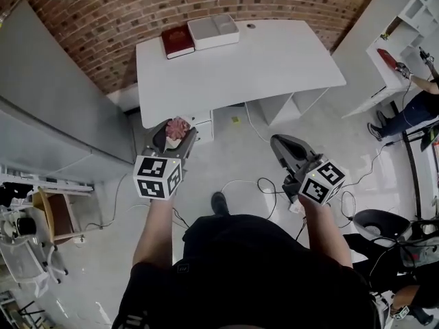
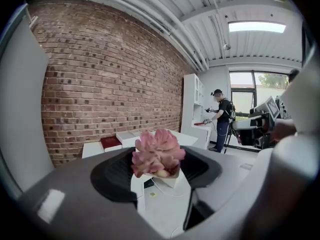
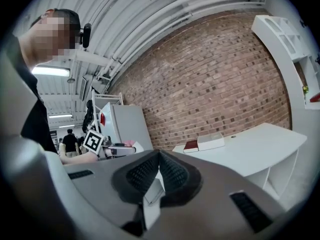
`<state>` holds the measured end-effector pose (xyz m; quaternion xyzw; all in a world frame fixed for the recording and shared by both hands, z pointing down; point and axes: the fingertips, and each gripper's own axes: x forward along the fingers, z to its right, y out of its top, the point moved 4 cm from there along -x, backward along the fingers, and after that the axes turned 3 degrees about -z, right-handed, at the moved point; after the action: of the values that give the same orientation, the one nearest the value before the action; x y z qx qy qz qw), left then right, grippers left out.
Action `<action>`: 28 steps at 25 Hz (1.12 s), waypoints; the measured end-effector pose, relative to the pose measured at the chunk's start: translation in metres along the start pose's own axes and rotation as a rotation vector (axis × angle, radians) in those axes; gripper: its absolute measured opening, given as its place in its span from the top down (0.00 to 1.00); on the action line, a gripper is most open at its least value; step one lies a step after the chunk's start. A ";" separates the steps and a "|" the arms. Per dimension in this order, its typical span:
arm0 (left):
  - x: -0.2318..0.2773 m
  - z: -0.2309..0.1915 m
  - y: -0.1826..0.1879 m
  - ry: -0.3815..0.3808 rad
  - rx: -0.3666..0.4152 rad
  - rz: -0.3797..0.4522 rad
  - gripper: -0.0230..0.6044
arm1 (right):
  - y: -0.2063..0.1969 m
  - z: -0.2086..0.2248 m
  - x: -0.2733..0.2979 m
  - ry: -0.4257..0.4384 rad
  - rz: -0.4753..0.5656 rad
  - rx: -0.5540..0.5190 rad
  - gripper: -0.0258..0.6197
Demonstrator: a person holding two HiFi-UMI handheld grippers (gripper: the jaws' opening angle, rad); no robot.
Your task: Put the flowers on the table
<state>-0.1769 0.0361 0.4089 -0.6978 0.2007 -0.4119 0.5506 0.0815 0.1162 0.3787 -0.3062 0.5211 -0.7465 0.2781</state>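
A pink flower point(image 1: 178, 126) in a small white pot sits between the jaws of my left gripper point(image 1: 175, 133), which is shut on it and held above the floor just short of the white table point(image 1: 274, 60). In the left gripper view the flower point(image 2: 157, 151) fills the gap between the dark pads of the left gripper point(image 2: 159, 168), its white pot point(image 2: 169, 178) below. My right gripper point(image 1: 280, 145) hangs to the right, over the floor, shut with nothing in it. In the right gripper view, the right gripper point(image 3: 158, 158) has its pads meeting at the tips.
A red book point(image 1: 178, 41) and a white box point(image 1: 213, 31) lie at the table's far edge by the brick wall. Cables point(image 1: 260, 184) trail on the floor. White shelves point(image 1: 405, 26) stand at the right, with a person point(image 2: 222, 119) beside them. A grey cabinet point(image 1: 55, 108) is at the left.
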 end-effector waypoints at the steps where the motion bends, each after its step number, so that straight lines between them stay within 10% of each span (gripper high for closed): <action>1: 0.001 -0.009 0.002 0.000 -0.003 0.009 0.52 | 0.006 0.000 0.008 -0.002 -0.001 -0.012 0.95; 28: 0.033 -0.120 0.009 0.100 -0.055 0.015 0.52 | 0.054 0.039 0.151 0.114 0.000 -0.060 0.95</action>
<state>-0.2517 -0.0636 0.4191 -0.6897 0.2445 -0.4362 0.5237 0.0165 -0.0350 0.3631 -0.2715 0.5581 -0.7468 0.2389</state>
